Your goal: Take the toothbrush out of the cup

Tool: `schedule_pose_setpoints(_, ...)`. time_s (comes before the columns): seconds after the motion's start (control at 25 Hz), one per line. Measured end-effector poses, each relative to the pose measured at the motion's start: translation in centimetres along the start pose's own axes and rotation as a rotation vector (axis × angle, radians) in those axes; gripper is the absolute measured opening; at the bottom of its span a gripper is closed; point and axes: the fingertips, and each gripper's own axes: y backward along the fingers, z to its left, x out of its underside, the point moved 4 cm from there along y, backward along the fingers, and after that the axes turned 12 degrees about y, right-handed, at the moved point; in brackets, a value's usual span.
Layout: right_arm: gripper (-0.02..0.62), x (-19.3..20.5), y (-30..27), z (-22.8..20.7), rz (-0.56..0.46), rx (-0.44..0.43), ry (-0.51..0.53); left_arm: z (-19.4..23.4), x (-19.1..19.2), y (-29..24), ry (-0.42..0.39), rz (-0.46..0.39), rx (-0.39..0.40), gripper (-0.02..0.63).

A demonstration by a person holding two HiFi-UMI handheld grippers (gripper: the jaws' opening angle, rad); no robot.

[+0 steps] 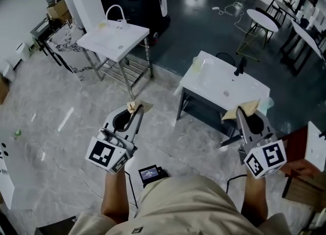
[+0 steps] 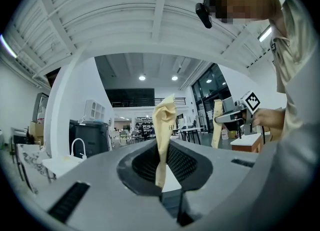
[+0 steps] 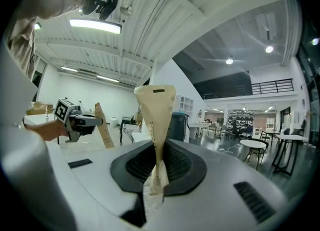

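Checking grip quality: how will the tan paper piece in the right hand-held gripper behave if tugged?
Probably flexible: the tan paper piece is creased and pinched thin where the right hand-held gripper clamps it. Likely light, as it stands unsupported above the jaws. It might tear or slip under a hard tug.

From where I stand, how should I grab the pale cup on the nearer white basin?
Take the cup by its side wall, coming in level from the basin's left end: it stands upright at that far-left corner, clear of the black tap.
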Motion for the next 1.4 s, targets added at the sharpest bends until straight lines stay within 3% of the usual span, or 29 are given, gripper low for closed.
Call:
schedule_pose_setpoints(0.2,0.032,0.6,2.5,-1.0,0.006,-0.014,-0.007,-2.3,1.3,-0.4,-0.001,0.037,-0.009,0.037)
schedule_pose_setpoints(0.64,0.032,4.6,9.6,-4.1,0.028,-0.029,-0.056,-11.6,3.1,-3.5,-0.022,0.096,0.042,0.037)
schedule_pose_setpoints(1.4,0.031,7.1,15.7,-2.8,0.014,-0.156,-0.067,-19.0,4.3,2.0,-0.042,0.1,-0.079,0.037)
